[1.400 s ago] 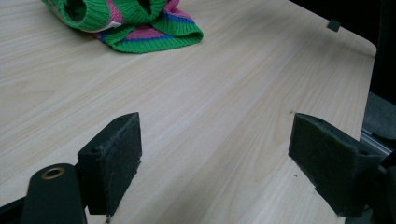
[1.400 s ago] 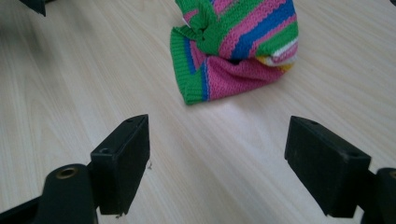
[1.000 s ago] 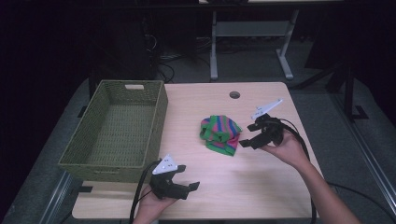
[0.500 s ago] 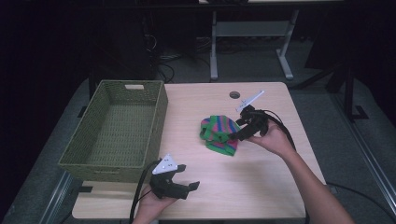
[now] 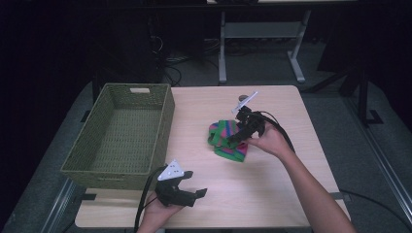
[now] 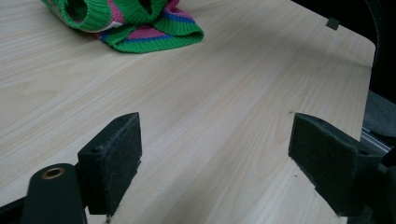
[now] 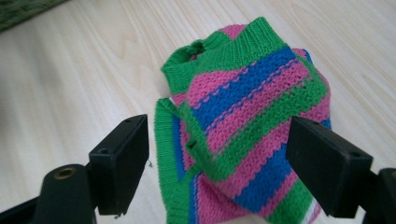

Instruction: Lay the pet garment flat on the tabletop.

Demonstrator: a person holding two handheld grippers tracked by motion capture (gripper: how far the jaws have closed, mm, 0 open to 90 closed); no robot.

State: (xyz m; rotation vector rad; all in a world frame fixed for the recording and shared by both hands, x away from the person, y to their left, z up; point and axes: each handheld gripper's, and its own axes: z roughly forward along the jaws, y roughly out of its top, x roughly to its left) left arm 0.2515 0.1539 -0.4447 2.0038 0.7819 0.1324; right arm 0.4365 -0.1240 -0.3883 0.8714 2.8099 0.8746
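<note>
A small knitted garment [image 5: 226,138] in green, pink and blue stripes lies crumpled on the middle of the table. My right gripper [image 5: 236,136] hangs just over its right part, open, jaws straddling the garment [image 7: 243,121] without closing on it. My left gripper [image 5: 188,194] rests near the front edge, open, with bare wood between its jaws. In the left gripper view the garment [image 6: 135,23] lies well ahead, at the top of the frame.
A woven green basket [image 5: 160,131] stands on the left side of the wooden table [image 5: 272,189], with nothing in it. A small dark round spot [image 5: 242,97] sits near the far edge. Dark floor and a desk frame [image 5: 262,34] lie beyond.
My right gripper has moved left from beside the garment to right over it, staying open. The left gripper has kept still.
</note>
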